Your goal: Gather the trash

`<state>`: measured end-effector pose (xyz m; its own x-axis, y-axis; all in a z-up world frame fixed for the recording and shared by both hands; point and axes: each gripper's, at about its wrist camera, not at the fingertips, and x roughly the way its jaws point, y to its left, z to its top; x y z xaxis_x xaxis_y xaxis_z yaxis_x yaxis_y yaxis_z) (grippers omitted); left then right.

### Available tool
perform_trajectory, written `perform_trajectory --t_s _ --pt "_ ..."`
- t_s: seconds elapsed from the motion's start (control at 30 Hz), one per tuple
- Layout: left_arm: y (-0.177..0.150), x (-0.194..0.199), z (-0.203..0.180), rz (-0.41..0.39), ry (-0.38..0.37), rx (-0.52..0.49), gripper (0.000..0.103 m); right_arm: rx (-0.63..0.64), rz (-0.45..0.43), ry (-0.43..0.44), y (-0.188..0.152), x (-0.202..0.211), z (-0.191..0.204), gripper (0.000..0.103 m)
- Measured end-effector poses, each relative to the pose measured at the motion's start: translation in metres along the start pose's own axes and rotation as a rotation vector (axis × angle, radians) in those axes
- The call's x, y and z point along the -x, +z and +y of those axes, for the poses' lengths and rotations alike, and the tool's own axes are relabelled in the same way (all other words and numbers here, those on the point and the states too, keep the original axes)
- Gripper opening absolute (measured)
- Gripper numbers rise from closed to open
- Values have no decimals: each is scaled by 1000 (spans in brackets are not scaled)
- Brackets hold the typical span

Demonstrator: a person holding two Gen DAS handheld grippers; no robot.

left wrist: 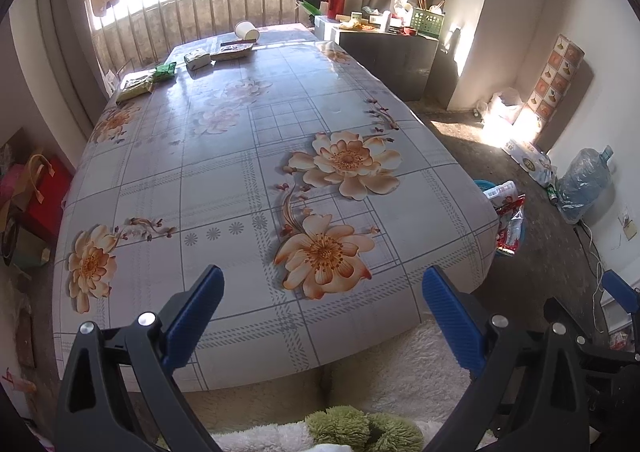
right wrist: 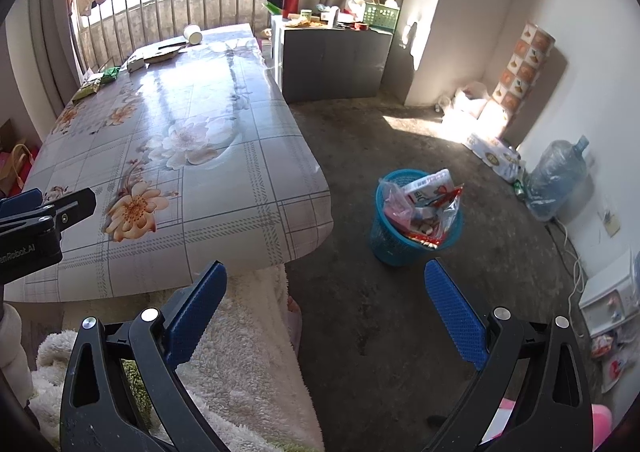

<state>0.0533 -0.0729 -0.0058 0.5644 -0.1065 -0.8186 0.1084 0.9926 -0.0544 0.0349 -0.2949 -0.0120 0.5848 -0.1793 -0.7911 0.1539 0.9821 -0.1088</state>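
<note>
At the table's (left wrist: pixel 224 188) far end, around eleven o'clock in the left wrist view, lie the green snack packets (left wrist: pixel 149 79), a wrapped pack (left wrist: pixel 197 59) and a tipped paper cup (left wrist: pixel 247 31). The left gripper (left wrist: pixel 322 294) and right gripper (right wrist: pixel 326 290) both hang spread wide, grasping nothing. Judged best: reach the left one across low for the nearest packet, pinch its flat edge, then carry it to the blue basket (right wrist: pixel 390 248) at three o'clock on the floor, already nearly full.

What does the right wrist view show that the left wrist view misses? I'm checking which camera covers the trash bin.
Only the right wrist view shows the whole blue basket on the floor, stuffed with wrappers. Only the left wrist view shows the red bag beside the table's left side. Both show the floral table, the far-end snack packets and the tipped paper cup.
</note>
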Motion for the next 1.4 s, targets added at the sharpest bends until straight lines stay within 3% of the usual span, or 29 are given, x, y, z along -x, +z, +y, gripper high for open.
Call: perform_trajectory --t_s 1.4 --pt "-2 1 6 9 7 25 97 6 -21 3 2 4 3 95"
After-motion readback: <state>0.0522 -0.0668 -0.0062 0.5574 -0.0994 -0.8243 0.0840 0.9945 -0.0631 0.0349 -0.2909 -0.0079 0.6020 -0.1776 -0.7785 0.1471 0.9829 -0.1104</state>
